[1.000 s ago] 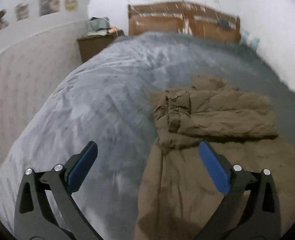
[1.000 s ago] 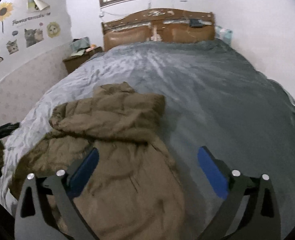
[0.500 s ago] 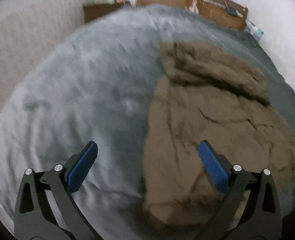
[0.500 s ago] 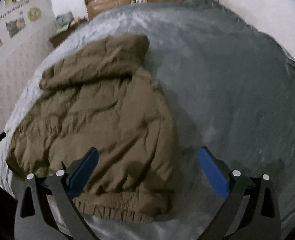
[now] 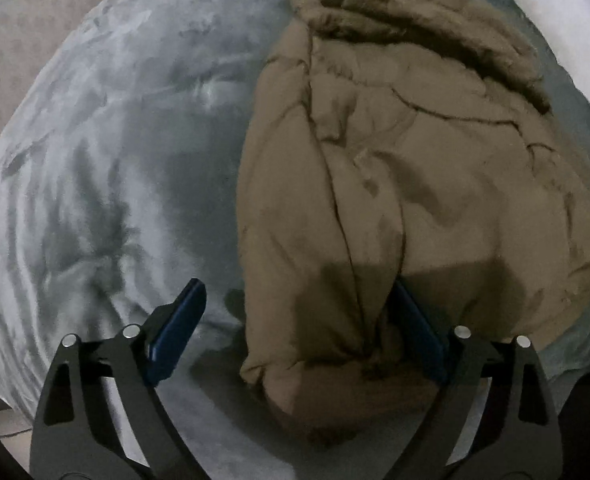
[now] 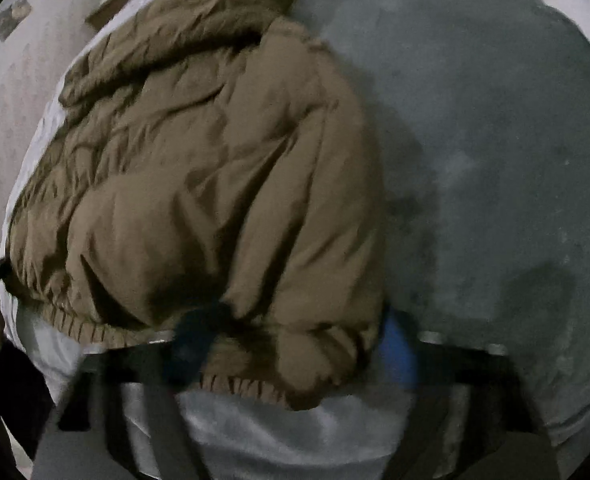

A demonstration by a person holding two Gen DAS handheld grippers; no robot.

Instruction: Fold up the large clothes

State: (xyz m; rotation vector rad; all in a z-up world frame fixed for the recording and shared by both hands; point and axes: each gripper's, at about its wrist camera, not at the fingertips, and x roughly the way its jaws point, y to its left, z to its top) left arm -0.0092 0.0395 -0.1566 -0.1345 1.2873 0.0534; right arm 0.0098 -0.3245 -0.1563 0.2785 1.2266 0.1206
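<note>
A brown padded jacket lies on a grey bed cover, its sleeves folded across the upper part and its hem toward me. My left gripper is open, low over the jacket's near left hem corner, which lies between its blue pads. In the right wrist view the jacket fills the left half. My right gripper is open and blurred, and the ribbed hem at the near right corner sits between its fingers.
The bed cover spreads wide to the right of the jacket. A patterned wall runs along the bed's left side. A wooden nightstand stands at the far left. The near edge of the bed is just below both grippers.
Both grippers have tipped down and come close to the jacket's near hem. The hem corners now lie between the open fingers; the headboard and window have left the view.
</note>
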